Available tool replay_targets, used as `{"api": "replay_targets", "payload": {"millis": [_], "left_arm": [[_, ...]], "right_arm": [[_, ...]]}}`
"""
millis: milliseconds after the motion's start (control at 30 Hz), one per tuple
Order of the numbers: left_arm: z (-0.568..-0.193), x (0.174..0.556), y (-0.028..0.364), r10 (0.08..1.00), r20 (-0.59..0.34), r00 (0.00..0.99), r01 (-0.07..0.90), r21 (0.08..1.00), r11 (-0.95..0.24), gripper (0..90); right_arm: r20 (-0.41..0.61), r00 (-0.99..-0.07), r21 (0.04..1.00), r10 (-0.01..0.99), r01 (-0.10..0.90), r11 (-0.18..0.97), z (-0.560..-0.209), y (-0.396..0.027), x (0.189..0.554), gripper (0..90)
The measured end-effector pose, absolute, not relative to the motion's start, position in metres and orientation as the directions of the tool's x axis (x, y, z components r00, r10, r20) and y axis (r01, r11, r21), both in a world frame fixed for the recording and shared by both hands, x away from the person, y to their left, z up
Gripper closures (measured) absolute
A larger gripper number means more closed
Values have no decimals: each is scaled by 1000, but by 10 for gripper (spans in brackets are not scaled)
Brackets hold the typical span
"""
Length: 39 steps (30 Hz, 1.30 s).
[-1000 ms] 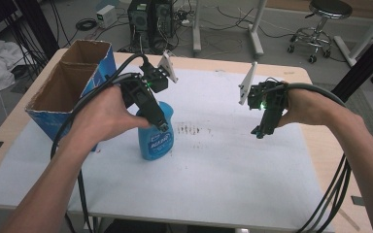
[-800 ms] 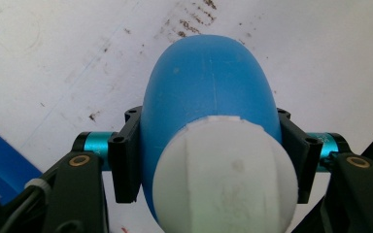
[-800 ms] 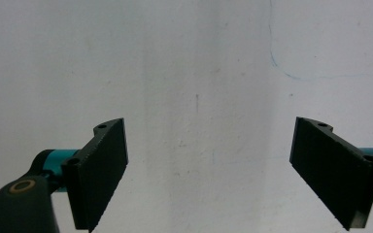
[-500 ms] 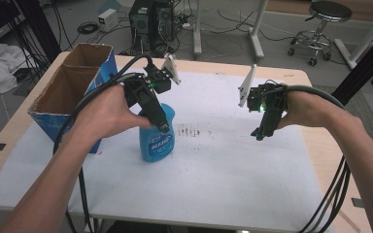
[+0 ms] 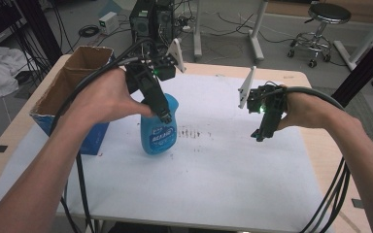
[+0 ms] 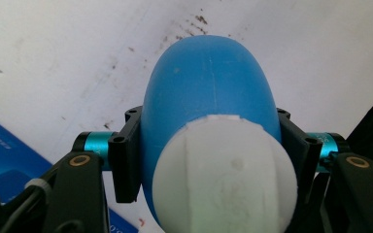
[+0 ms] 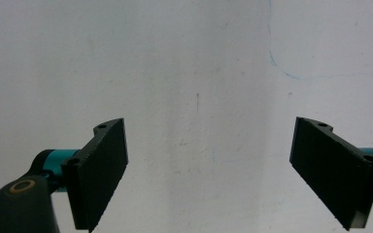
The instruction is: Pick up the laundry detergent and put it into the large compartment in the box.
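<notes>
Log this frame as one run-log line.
left claw: shut on blue bottle near cap | right claw: open, empty, above white table cover | cardboard box: at left

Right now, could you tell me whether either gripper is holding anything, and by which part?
The left gripper holds the blue bottle by its upper body, just below the white cap. The right gripper is open and holds nothing.
</notes>
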<state>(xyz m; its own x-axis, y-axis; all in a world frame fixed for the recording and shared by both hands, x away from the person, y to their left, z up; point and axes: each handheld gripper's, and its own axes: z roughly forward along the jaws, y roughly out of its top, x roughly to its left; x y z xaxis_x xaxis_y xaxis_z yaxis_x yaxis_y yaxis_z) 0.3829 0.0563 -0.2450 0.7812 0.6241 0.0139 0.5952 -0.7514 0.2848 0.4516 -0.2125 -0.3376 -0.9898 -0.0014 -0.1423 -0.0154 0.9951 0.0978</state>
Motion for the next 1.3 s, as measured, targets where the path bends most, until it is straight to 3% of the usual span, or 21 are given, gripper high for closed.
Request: {"api": "replay_targets", "payload": {"millis": [700,1300], "left_arm": [[-129,413,77,603,30,797,562,329,-759,383],[-97,419,116,645,33,763,598,344,-724,384]], "right_arm": [[-143,-990,107,-5,-20,994,-337,-213,452,129],[-148,-989,114,4,-13,993,-336,-215,452,129]]}}
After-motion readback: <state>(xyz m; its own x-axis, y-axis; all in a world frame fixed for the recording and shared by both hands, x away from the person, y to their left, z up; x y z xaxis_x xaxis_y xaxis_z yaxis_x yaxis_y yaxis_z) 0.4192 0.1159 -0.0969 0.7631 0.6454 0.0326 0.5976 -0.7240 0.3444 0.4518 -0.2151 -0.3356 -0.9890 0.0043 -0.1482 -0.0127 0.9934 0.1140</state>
